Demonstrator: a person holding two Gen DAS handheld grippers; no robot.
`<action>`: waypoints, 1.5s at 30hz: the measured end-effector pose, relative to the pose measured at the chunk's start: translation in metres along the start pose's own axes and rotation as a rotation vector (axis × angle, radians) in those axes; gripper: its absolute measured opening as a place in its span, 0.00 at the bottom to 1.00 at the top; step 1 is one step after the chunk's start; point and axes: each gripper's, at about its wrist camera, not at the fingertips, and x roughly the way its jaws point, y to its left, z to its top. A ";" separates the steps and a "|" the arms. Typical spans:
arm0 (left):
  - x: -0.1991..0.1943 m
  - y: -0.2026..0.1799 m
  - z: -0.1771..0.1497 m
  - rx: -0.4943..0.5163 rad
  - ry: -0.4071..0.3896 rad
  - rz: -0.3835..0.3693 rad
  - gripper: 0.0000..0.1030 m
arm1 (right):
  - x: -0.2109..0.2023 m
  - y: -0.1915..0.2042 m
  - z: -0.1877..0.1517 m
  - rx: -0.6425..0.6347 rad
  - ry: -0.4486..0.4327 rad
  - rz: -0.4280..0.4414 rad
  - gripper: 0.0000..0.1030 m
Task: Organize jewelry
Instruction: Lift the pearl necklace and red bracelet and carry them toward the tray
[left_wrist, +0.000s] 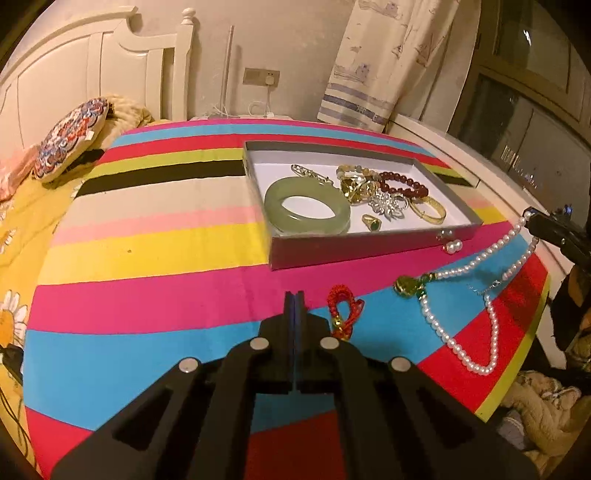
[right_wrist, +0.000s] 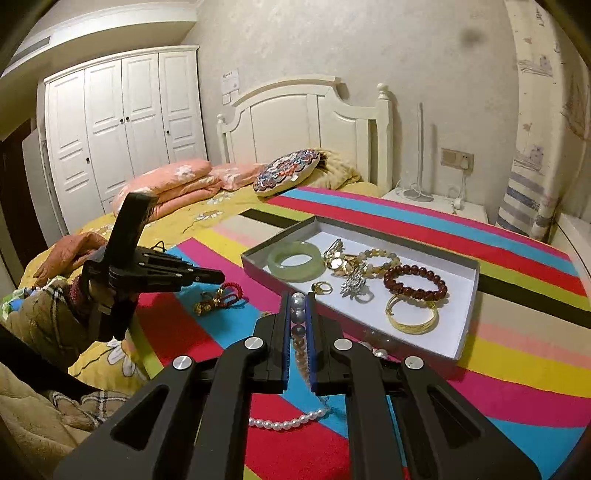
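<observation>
Our right claw (right_wrist: 298, 306) is pinching the pearl necklace (left_wrist: 480, 258) by a few beads. The rest hangs down & trails on the striped cloth (left_wrist: 147, 258), just beside the tray (left_wrist: 369, 251). Our left claw (left_wrist: 294, 301) is pressed together w/ nothing in it, near the red cord charm (left_wrist: 341, 306). Beads are round, so they could slip out. The trailing end may catch on the tray edge & drag the tray.

Pale-green bangle (left_wrist: 307, 205), white pearl necklace (left_wrist: 458, 332) — rainbow-striped cloth (left_wrist: 147, 288).
</observation>
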 end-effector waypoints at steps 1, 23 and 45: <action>0.000 -0.003 -0.001 0.016 -0.001 0.007 0.00 | 0.001 0.000 0.000 0.000 0.004 0.001 0.08; 0.014 -0.085 -0.019 0.343 0.046 0.081 0.06 | 0.015 0.004 -0.005 -0.001 0.034 0.006 0.08; -0.019 -0.088 -0.008 0.337 -0.052 0.119 0.06 | -0.018 0.010 0.018 -0.020 -0.103 -0.044 0.08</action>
